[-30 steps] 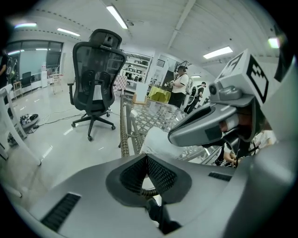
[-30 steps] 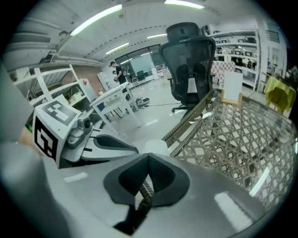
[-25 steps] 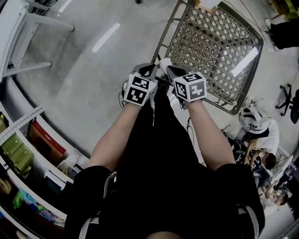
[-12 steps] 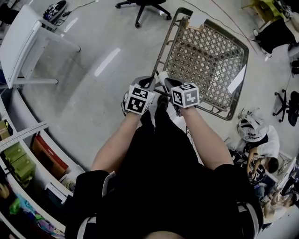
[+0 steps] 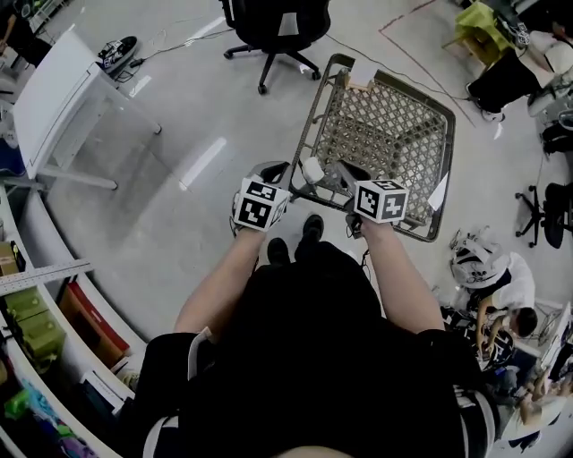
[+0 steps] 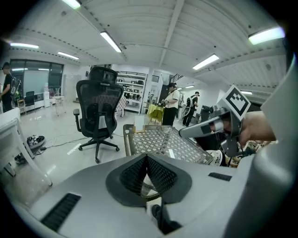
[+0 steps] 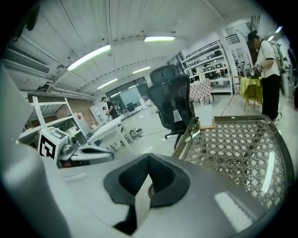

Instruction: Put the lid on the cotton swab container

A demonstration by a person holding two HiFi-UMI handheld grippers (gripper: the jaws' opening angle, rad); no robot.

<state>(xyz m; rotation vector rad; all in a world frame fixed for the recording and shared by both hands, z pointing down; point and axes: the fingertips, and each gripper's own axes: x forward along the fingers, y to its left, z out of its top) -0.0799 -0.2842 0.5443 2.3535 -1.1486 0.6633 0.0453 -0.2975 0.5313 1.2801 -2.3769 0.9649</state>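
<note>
Floor (image 5: 170, 206): pale grey and glossy, filling the left and middle of the head view.
Person (image 5: 313, 358): dark clothes, fills the lower middle of the head view; both bare forearms reach up the frame and two dark shoes show just below the tools.
Cart (image 5: 385, 134): a wire-mesh cart at upper centre-right of the head view, its near edge just above the two tools; a pale flat card (image 5: 363, 72) lies at its far end. It also shows beyond the jaws in the left gripper view (image 6: 160, 139) and at the right in the right gripper view (image 7: 237, 148).
Tabletop (image 5: 58, 94): white, on thin legs, at the upper left, well apart from the cart.
Office chair (image 5: 273, 27): black, on a star base, top centre, near the cart's far corner.
Shelves (image 5: 45, 322): curve along the lower left edge, holding red and green boxes.
Left tool (image 5: 276, 168): held just left of the cart's near edge, marker cube facing up; in its own view (image 6: 147, 158) the dark ribbed pads are pressed together at the tip, pinching nothing I can name.
Right tool (image 5: 345, 174): held at the cart's near edge; its own view (image 7: 149, 158) shows the pads meeting at the tip likewise, nothing identifiable between them.
Cotton swab container and lid: no view lets me place them.
</note>
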